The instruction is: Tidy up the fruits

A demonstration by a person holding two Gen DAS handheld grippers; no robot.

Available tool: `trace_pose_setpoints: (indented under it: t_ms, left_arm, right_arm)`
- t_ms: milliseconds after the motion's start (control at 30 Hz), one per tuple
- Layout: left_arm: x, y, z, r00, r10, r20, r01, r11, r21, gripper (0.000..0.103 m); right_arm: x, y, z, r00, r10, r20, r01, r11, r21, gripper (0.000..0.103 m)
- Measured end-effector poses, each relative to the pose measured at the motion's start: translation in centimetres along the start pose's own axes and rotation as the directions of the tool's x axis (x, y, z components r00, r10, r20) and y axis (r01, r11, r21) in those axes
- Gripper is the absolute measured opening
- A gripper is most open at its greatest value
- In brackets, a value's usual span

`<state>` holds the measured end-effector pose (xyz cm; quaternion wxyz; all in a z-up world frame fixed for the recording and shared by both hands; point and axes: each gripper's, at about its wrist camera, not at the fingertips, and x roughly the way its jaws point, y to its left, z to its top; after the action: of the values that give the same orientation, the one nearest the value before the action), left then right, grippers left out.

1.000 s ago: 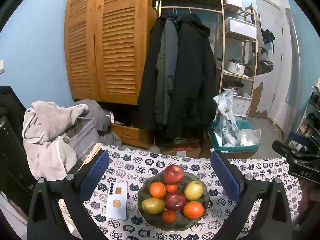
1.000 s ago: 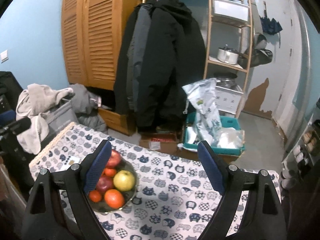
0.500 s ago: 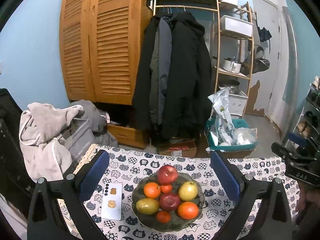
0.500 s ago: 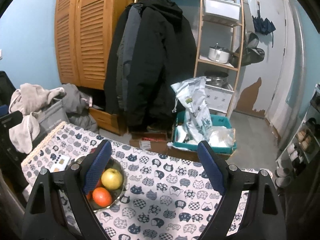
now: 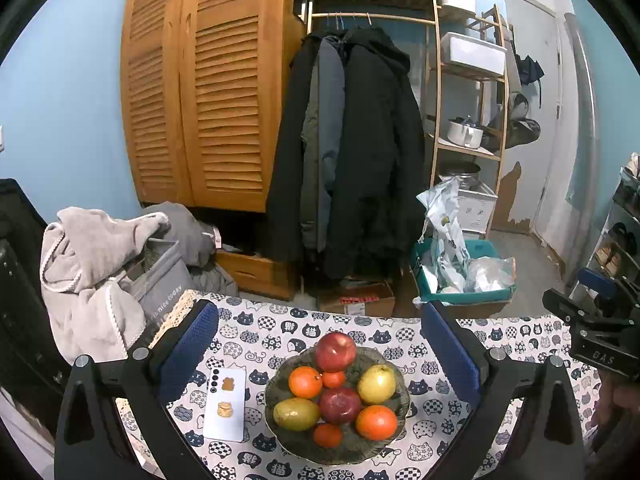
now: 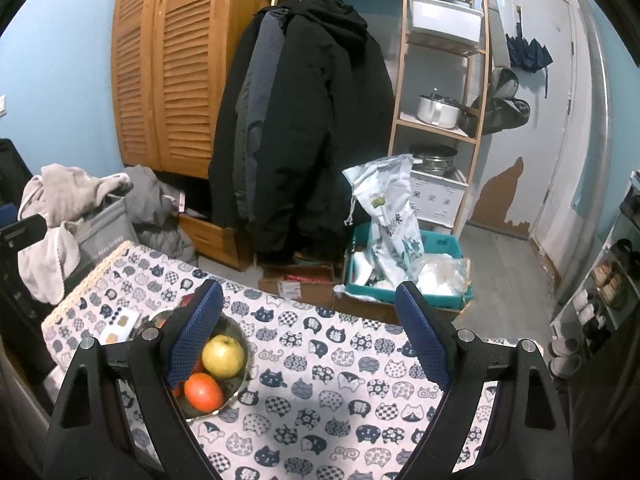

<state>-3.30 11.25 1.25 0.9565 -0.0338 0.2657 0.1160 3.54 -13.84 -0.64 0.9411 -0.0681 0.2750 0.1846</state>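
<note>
Left wrist view: the bowl (image 5: 276, 428) of fruit sits on the cat-print tablecloth (image 5: 256, 332), framed by the left gripper (image 5: 320, 344), wide open and empty. The right gripper (image 6: 308, 328) is also open and empty. The top apple (image 5: 335, 351) looks firm, smooth and round; it is probably best pinched across its middle.

Ahead of me I see pale blue walls (image 5: 72, 92), a louvred wooden wardrobe (image 5: 208, 92), dark coats (image 5: 360, 152) on a rail, a wooden shelf rack (image 6: 440, 92) with pots, a teal crate (image 6: 404, 276) on the grey floor (image 6: 500, 256).
</note>
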Motion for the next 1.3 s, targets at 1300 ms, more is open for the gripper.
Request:
trace_pose_setpoints:
  t_ms: [1300]
  left_arm:
    - [-0.77,-0.96,0.56,1.000,0.013,0.008,-0.013,1.000,0.012,0.102]
  right_arm:
    - [-0.07,-0.03,-0.08,1.000,0.005,-0.003,-0.005,1.000,-0.002,0.086]
